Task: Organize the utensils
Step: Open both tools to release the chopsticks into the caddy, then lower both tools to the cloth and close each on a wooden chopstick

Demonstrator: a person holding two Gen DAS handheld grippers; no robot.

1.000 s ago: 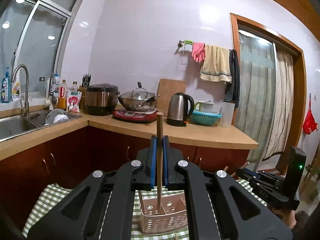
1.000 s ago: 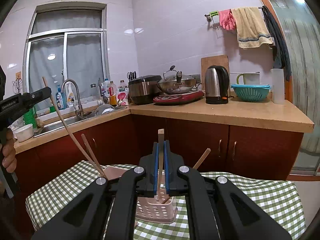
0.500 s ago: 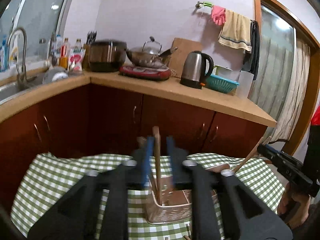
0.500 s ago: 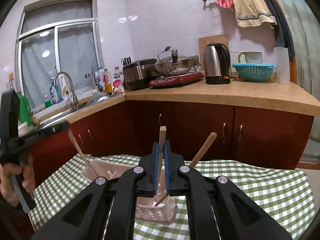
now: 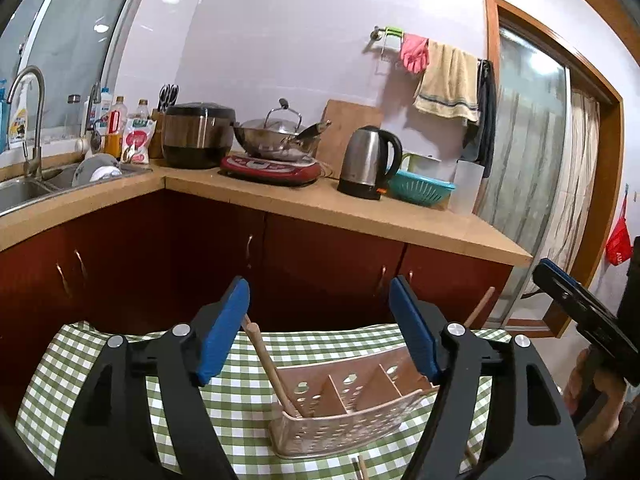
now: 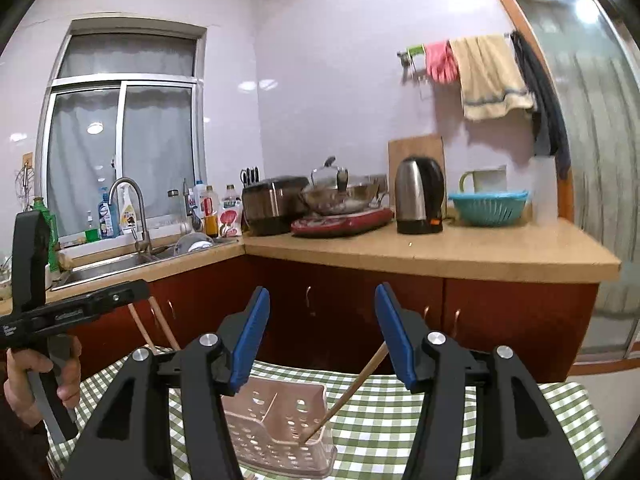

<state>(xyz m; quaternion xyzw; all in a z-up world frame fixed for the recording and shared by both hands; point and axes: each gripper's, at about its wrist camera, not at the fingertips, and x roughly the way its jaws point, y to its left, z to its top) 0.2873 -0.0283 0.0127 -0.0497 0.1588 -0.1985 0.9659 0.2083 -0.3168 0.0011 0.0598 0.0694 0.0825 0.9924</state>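
Hovering wide apart, both: left gripper (image 5: 320,330) and right gripper (image 6: 322,330), gripping nothing. Leaning inside one pink utensil basket (image 5: 352,424) on the near checkered tablecloth (image 5: 60,384): two wooden utensils (image 5: 266,364), one per end.

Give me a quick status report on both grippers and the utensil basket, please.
Left gripper open, empty. Right gripper open, empty. Wooden utensils lean in the pink basket on the checked cloth. Nothing in the way.

Steel kettle (image 5: 368,163) beside teal colander (image 5: 422,189) on counter; pink glove (image 5: 415,53) (towel (image 5: 449,81) alongside) overhead.
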